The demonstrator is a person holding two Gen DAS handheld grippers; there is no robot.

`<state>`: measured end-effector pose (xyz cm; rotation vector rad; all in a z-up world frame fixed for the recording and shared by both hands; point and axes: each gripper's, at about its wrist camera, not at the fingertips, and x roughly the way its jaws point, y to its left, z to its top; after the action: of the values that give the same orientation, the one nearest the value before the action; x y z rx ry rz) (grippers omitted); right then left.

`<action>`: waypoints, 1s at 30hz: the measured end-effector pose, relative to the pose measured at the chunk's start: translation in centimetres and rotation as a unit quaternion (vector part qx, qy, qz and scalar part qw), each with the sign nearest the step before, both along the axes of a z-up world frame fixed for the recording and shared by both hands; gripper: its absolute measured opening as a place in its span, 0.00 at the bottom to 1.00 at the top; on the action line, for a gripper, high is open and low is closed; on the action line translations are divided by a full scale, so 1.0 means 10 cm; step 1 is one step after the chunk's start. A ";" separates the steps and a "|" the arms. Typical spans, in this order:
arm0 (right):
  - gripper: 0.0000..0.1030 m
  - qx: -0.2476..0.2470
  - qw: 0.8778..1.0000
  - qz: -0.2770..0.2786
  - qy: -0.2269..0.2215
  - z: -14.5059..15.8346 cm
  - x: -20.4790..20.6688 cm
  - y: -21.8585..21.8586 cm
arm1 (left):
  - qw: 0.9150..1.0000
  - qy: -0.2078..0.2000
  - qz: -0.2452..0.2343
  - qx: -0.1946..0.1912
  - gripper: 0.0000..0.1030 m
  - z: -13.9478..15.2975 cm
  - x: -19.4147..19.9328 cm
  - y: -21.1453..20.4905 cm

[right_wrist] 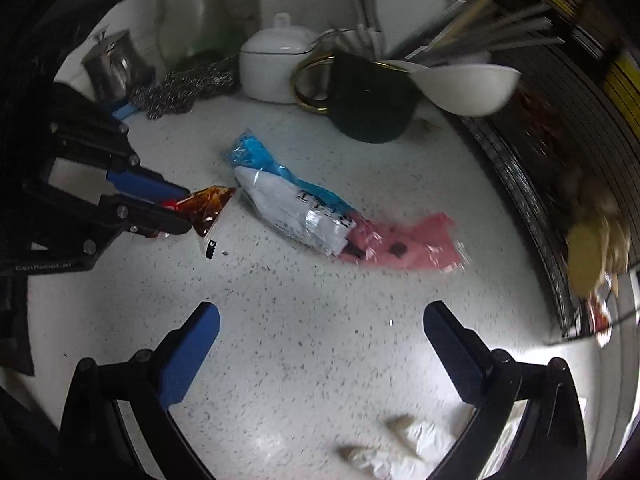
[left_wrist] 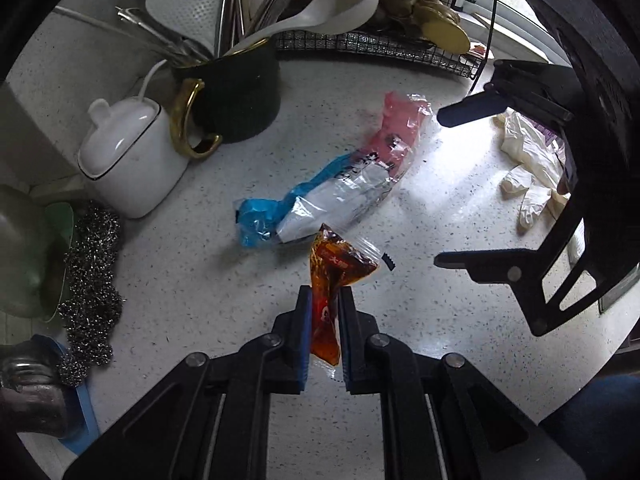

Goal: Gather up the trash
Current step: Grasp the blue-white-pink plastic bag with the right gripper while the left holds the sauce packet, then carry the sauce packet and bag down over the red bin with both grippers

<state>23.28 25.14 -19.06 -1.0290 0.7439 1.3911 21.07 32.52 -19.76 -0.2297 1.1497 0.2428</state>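
Observation:
My left gripper [left_wrist: 325, 292] is shut on a small brown sauce packet [left_wrist: 334, 270], which hangs above the speckled white counter [left_wrist: 400, 304]. From the right wrist view the same left gripper [right_wrist: 182, 210] pinches the sauce packet [right_wrist: 208, 204] at the left. A crumpled blue, white and pink plastic wrapper [left_wrist: 344, 184] lies flat on the counter beyond the packet. It also shows mid-counter in the right wrist view as the plastic wrapper [right_wrist: 320, 212]. My right gripper [right_wrist: 320, 324] stands open with nothing between its fingers, above the bare counter in front of the wrapper. In the left wrist view the right gripper [left_wrist: 448, 188] enters from the right.
A dark mug with a gold handle [left_wrist: 236, 100] full of utensils and a white lidded pot [left_wrist: 128, 156] stand behind the wrapper. Steel scourers [left_wrist: 92, 288] lie at the left. A wire rack [left_wrist: 380, 46] runs along the back. White gloves [left_wrist: 528, 168] lie at the right.

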 end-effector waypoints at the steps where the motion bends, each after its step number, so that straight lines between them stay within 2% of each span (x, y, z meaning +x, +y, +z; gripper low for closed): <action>1: 0.97 0.000 1.000 0.015 -0.006 -0.01 -0.03 0.06 | 1.000 0.001 0.002 0.000 0.11 -0.01 -0.01 0.02; 4: 0.96 0.003 0.999 0.048 -0.021 -0.05 -0.08 0.23 | 1.000 0.003 0.013 -0.005 0.11 -0.07 -0.06 0.10; 8: 0.96 -0.025 0.994 0.098 -0.028 -0.24 -0.08 0.45 | 1.000 0.007 0.020 -0.010 0.11 -0.15 -0.07 0.16; 11: 0.90 -0.031 0.993 0.110 -0.014 -0.33 -0.06 0.52 | 1.000 0.008 0.025 -0.014 0.11 -0.20 -0.09 0.21; 12: 0.83 -0.036 0.993 0.111 -0.005 -0.36 -0.04 0.54 | 0.999 0.008 0.027 -0.015 0.11 -0.21 -0.09 0.22; 14: 0.76 -0.037 0.993 0.105 0.032 -0.37 0.00 0.57 | 0.999 0.010 0.029 -0.015 0.11 -0.23 -0.09 0.23; 15: 0.68 -0.038 0.993 0.102 0.048 -0.38 0.02 0.58 | 0.999 0.009 0.030 -0.015 0.11 -0.23 -0.09 0.23; 16: 0.56 -0.036 0.993 0.099 0.058 -0.36 0.04 0.56 | 0.999 0.008 0.031 -0.015 0.11 -0.23 -0.09 0.22; 19: 0.26 -0.029 0.994 0.089 0.061 -0.33 0.02 0.48 | 0.999 0.007 0.032 -0.010 0.11 -0.21 -0.07 0.17; 21: 0.14 -0.020 0.995 0.088 0.043 -0.31 -0.01 0.36 | 0.999 0.004 0.033 -0.001 0.11 -0.18 -0.07 0.12; 30: 0.10 0.002 0.998 0.067 0.007 -0.21 -0.28 -0.13 | 1.000 -0.003 0.022 0.015 0.11 -0.03 -0.14 -0.26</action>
<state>20.45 23.83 -21.20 -1.0828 0.6924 1.5163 19.71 29.96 -20.02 -0.2297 1.1351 0.2981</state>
